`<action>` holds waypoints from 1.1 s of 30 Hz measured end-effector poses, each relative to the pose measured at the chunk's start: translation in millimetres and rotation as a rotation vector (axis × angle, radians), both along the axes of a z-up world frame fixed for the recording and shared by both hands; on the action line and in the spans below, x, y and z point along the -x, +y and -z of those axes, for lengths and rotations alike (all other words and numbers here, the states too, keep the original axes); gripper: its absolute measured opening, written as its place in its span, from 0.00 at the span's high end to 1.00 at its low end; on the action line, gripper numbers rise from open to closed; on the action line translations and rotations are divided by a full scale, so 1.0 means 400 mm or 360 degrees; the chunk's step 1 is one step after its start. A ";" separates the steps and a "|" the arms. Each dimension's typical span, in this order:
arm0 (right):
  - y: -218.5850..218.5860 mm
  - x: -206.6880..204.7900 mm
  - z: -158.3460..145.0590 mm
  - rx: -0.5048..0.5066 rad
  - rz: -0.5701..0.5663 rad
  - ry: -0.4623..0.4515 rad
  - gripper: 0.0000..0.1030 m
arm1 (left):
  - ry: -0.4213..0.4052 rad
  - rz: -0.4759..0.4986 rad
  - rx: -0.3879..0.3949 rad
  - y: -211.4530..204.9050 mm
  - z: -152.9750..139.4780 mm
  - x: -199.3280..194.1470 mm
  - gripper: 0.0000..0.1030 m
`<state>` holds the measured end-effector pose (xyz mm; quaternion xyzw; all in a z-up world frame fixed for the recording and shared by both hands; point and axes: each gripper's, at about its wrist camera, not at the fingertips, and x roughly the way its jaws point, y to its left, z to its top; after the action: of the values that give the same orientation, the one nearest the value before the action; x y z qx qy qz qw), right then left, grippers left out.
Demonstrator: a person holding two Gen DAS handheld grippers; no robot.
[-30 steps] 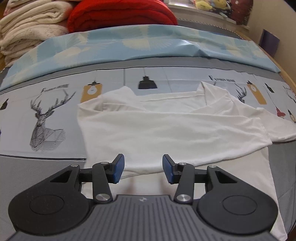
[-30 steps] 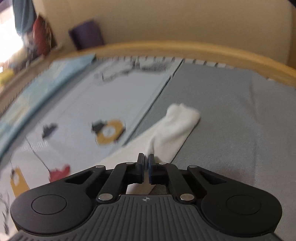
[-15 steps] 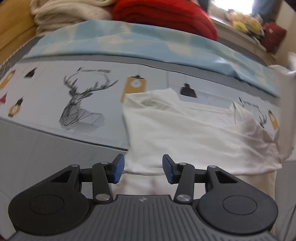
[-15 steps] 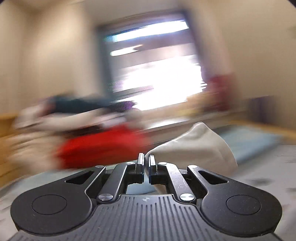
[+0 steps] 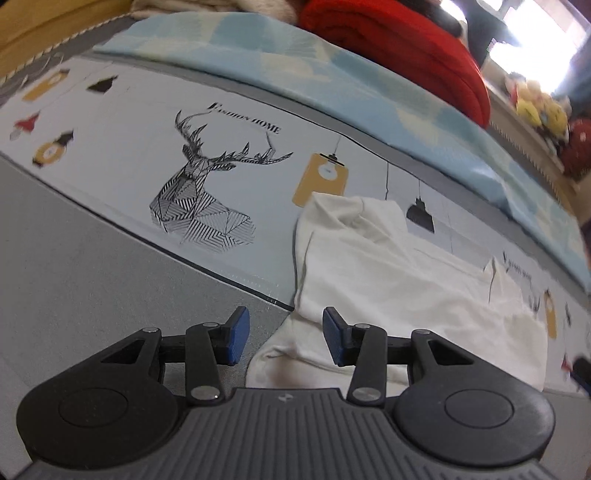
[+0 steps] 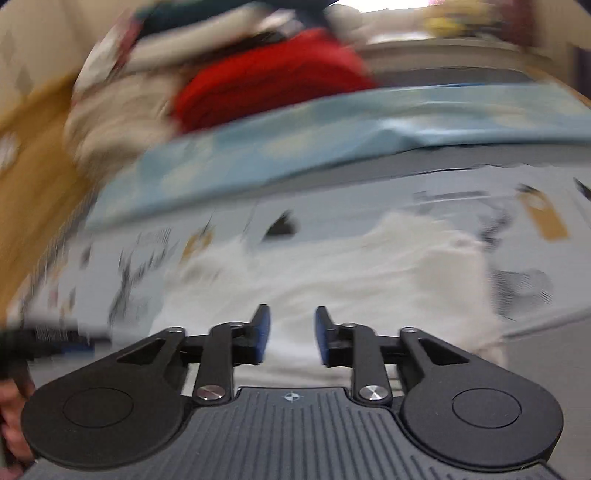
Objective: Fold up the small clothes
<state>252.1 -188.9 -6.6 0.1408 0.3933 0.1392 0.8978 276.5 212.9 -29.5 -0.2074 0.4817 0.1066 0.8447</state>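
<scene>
One white shirt [image 5: 399, 291] lies partly folded on the printed bedsheet [image 5: 122, 155], lower right of frame. Left gripper [image 5: 282, 336], about half open and closing, grips nothing; right gripper [image 6: 291, 334], opening, holds nothing.

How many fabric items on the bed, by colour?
White garment: 1
Red blanket: 1
Light blue patterned cover: 1
Cream blankets: stack, count unclear
Total: 3, plus the cream stack
</scene>
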 end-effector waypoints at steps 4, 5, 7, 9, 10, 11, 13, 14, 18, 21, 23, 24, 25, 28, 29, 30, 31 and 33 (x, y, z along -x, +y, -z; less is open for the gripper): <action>-0.170 0.017 0.093 -0.0060 0.0400 0.0109 0.69 | 0.0000 -0.0019 0.0021 -0.003 0.018 -0.008 0.62; -0.196 0.022 0.121 -0.0070 0.0505 0.0202 0.69 | 0.0001 -0.0005 0.0001 -0.009 0.021 -0.013 0.62; -0.258 0.021 0.174 -0.0238 0.0671 0.0333 0.69 | -0.0017 0.0020 0.0011 -0.017 0.027 -0.025 0.62; -0.283 0.004 0.203 -0.0296 0.0713 0.0379 0.69 | -0.0043 0.0018 0.0026 -0.012 0.034 -0.042 0.62; -0.288 -0.004 0.213 -0.0309 0.0716 0.0375 0.68 | -0.0063 0.0003 0.0033 -0.006 0.037 -0.049 0.62; -0.281 -0.015 0.222 -0.0333 0.0713 0.0376 0.68 | -0.0078 -0.0018 0.0047 0.000 0.043 -0.054 0.62; -0.287 -0.037 0.245 -0.0430 0.0744 0.0395 0.68 | -0.0082 -0.0073 0.0101 0.014 0.061 -0.064 0.62; -0.301 -0.039 0.252 -0.0478 0.0762 0.0413 0.68 | -0.0083 -0.0089 0.0132 0.018 0.072 -0.068 0.62; -0.312 -0.070 0.288 -0.0587 0.0846 0.0526 0.68 | -0.0044 -0.0066 0.0180 0.001 0.108 -0.097 0.61; -0.324 -0.071 0.280 -0.0614 0.0892 0.0521 0.69 | -0.0029 -0.0017 0.0153 -0.027 0.127 -0.120 0.62; -0.334 -0.077 0.276 -0.0640 0.0884 0.0500 0.89 | -0.0021 0.0026 0.0096 -0.047 0.129 -0.128 1.00; -0.339 -0.078 0.271 -0.0655 0.0878 0.0468 0.97 | -0.0038 0.0051 0.0062 -0.054 0.120 -0.128 1.00; -0.345 -0.075 0.259 -0.0643 0.0902 0.0422 0.98 | -0.0092 0.0086 0.0016 -0.064 0.099 -0.122 1.00; -0.359 -0.049 0.194 -0.0631 0.0977 0.0220 0.98 | -0.0267 0.0170 -0.0077 -0.090 0.016 -0.093 1.00; -0.362 -0.044 0.182 -0.0625 0.0977 0.0188 0.98 | -0.0283 0.0181 -0.0083 -0.092 0.004 -0.082 1.00; -0.360 -0.047 0.181 -0.0607 0.0968 0.0201 0.98 | -0.0265 0.0184 -0.0102 -0.094 0.002 -0.075 1.00; -0.354 -0.056 0.192 -0.0545 0.0948 0.0266 0.97 | -0.0218 0.0181 -0.0115 -0.094 0.011 -0.072 1.00; -0.336 -0.080 0.241 -0.0340 0.0905 0.0528 0.97 | -0.0105 0.0168 -0.0027 -0.082 0.047 -0.078 1.00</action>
<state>283.9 -323.2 -102.9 0.3587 0.4623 -0.1011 0.8046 307.7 180.1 -48.1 -0.1781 0.4629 0.0590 0.8663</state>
